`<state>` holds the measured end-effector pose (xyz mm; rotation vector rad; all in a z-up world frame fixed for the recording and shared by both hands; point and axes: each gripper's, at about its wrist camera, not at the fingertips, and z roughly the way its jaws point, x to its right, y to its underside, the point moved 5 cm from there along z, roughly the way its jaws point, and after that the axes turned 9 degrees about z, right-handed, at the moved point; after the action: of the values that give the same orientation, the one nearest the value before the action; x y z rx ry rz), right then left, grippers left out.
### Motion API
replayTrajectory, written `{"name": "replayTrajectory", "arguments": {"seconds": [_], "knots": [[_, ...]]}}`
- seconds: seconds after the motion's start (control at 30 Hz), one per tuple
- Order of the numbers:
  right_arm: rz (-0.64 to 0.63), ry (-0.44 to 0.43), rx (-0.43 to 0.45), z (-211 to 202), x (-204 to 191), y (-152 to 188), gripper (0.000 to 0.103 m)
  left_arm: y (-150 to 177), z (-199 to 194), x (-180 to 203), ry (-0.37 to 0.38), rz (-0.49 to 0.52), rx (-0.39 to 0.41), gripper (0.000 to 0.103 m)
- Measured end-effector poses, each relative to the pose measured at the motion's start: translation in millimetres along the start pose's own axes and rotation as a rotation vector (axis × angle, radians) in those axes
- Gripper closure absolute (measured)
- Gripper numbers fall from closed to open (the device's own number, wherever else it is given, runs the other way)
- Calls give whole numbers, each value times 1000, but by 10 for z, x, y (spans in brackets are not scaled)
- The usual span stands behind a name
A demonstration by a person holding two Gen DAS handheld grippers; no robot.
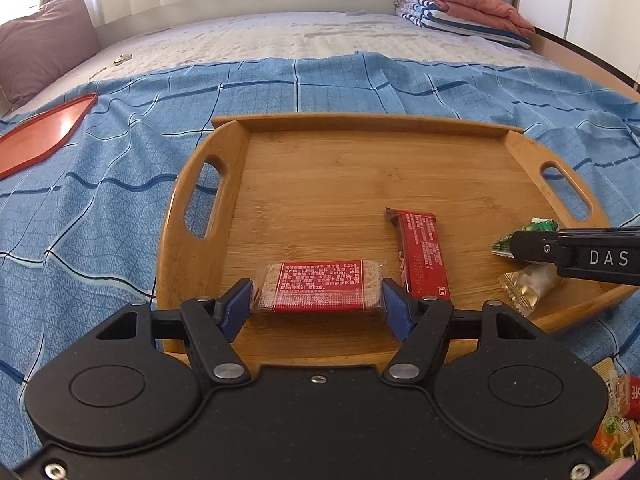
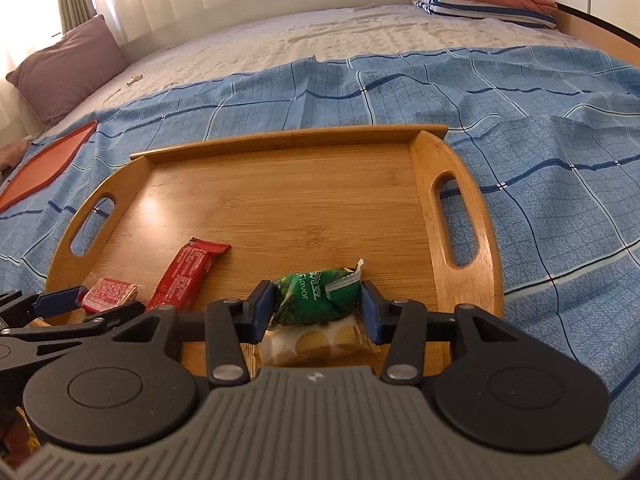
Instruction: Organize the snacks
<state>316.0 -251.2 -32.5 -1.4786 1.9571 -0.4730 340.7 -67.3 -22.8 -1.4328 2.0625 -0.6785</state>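
Left wrist view: my left claw (image 1: pixel 318 306) grasps a clear-wrapped biscuit packet with a red label (image 1: pixel 322 286), its blue pads (image 1: pixel 240 308) pressed to both short ends, low over the near part of a wooden tray (image 1: pixel 360 128). The tray sits on a blue checked cloth (image 1: pixel 100 200) spread on a bed. Just right of the packet lies a red snack bar (image 1: pixel 422 254). Right wrist view: my right claw (image 2: pixel 316 310) is clenched on a green snack pouch (image 2: pixel 316 294), held above a pale biscuit packet (image 2: pixel 312 342) lying on the tray. A red tray (image 1: pixel 44 136) lies well apart, far left on the cloth.
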Motion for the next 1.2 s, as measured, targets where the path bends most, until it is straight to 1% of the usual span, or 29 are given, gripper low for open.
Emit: {"name": "replayTrajectory", "arguments": {"seconds": [0.07,0.1,0.17,0.2,0.27,0.3,0.4,0.5,0.6,0.73,0.77,0.87,0.97,1.07,1.13,1.2], "knots": [[-1,-4,1,4,-7,3,52,0,-2,4,4,-1,2,36],[-2,-7,2,2,-11,2,49,0,-5,-1,7,-5,1,34],[2,-14,9,-15,-13,3,45,13,-31,-16,15,-20,-4,25],[9,-20,8,-30,-10,3,36,18,-53,-32,25,-28,-6,20],[16,-34,10,-83,-16,0,34,12,-132,-47,40,-30,2,18],[15,-36,17,-125,-23,-3,33,0,-187,-59,35,-28,8,17],[12,-51,35,-296,-42,-3,27,-26,-398,-85,11,-24,33,11],[-4,-61,54,-532,-59,38,23,6,-682,-85,27,-13,60,9],[-44,-76,76,-834,-83,141,16,121,-1014,-67,34,12,84,6],[-95,-71,107,-1236,-54,356,14,383,-1435,-45,63,28,117,4],[-102,-67,119,-1328,-36,421,13,469,-1534,-52,71,20,127,4],[-134,-47,140,-1545,17,644,13,701,-1785,-88,82,-7,160,3],[-160,-35,172,-1709,89,880,12,908,-1951,-126,82,-28,189,3],[-163,-27,193,-1760,180,1054,11,1063,-1964,-128,86,-19,214,2],[-161,-15,203,-1733,250,1128,11,1134,-1882,-115,82,-8,213,2],[-155,1,221,-1679,325,1180,11,1148,-1765,-121,82,-6,233,2]]}}
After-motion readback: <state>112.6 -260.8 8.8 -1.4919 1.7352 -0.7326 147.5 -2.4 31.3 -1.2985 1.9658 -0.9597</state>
